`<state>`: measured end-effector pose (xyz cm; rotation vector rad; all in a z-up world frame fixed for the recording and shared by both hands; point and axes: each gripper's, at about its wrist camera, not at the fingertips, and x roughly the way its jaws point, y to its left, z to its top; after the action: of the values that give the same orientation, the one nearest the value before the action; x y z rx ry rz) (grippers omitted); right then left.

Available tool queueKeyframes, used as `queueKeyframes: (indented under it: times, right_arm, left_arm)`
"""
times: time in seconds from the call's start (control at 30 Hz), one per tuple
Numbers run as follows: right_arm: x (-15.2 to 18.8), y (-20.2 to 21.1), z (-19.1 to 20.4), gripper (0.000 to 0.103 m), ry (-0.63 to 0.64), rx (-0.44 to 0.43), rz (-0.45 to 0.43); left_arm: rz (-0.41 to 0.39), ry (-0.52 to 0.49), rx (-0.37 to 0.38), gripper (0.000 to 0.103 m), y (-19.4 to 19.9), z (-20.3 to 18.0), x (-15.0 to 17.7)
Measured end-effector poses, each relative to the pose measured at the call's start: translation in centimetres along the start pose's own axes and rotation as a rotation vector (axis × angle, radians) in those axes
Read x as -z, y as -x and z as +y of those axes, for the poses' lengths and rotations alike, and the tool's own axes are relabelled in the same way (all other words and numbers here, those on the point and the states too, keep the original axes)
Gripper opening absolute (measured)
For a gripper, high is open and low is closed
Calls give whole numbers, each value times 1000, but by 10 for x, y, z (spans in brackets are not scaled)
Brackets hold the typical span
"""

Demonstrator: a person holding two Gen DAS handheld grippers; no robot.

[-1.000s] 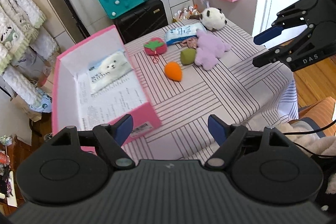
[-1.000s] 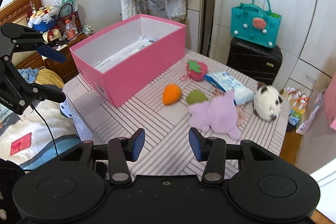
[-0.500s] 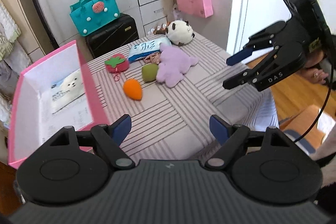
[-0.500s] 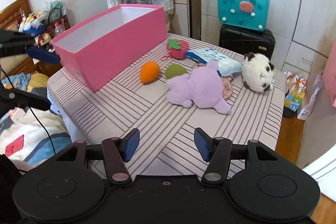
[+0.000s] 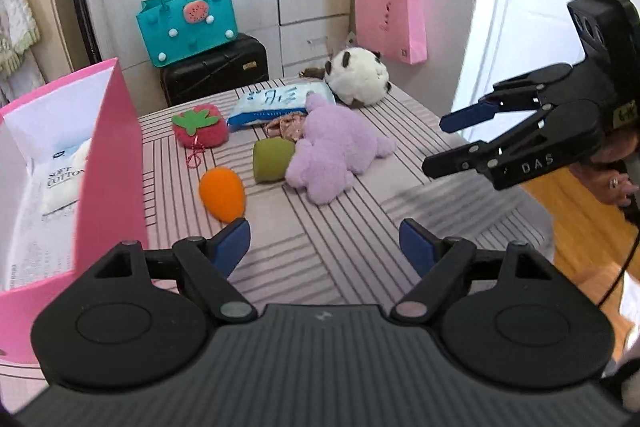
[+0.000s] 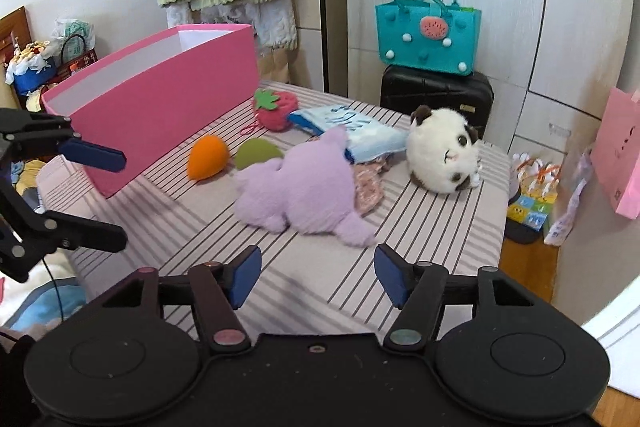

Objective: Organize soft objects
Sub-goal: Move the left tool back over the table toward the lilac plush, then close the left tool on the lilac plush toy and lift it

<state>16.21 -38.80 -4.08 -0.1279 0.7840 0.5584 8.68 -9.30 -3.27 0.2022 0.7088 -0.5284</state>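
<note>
Pink box [image 5: 112, 163] on left side of table [image 5: 344, 251], open top, holds a white cotton-pad pack [image 5: 64, 175] lying flat on printed paper lining; no toys in it. Soft things all on striped tablecloth: orange carrot plush [image 5: 222, 194] nearest box, green rounded plush [image 5: 272, 159] touching fuzzy purple plush [image 5: 336, 155], red strawberry plush [image 5: 200, 126], blue-white crinkly packet [image 5: 280, 101], round white-brown plush [image 5: 358, 79] at far edge. Left gripper [image 5: 325, 243] jaws wide apart, empty, above bare cloth just short of carrot. Right gripper [image 6: 316, 269] jaws opening, nothing between them, purple plush just ahead. Near half of cloth bare; right table edge drops to wood floor.
</note>
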Motion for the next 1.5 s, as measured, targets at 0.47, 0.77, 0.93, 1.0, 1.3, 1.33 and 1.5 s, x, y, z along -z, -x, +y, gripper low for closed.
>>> queueKeyframes:
  times: [0.47, 0.77, 0.93, 1.0, 1.3, 1.33, 1.5]
  right_arm:
    - [-9, -33, -18, 72, 61, -44, -81]
    - [-16, -49, -26, 72, 42, -98, -81]
    - [-20, -53, -26, 72, 28, -153, -83]
    - [-21, -58, -26, 72, 20, -159, -63]
    - [-17, -65, -22, 49, 5, -139, -38]
    - [-18, -64, -22, 47, -3, -144, -34]
    - [-18, -56, -19, 46, -47, -160, -9]
  left_arm:
    - [-140, 54, -62, 81, -63, -15, 3]
    - [-151, 116, -99, 80, -88, -11, -1]
    - [-99, 176, -66, 67, -98, -2, -2]
    - [-89, 192, -42, 57, -101, -2, -1]
    - [-143, 191, -26, 34, -102, -5, 2]
    - [-140, 204, -23, 34, -102, -3, 2]
    - [-146, 308, 48, 34, -99, 10, 5]
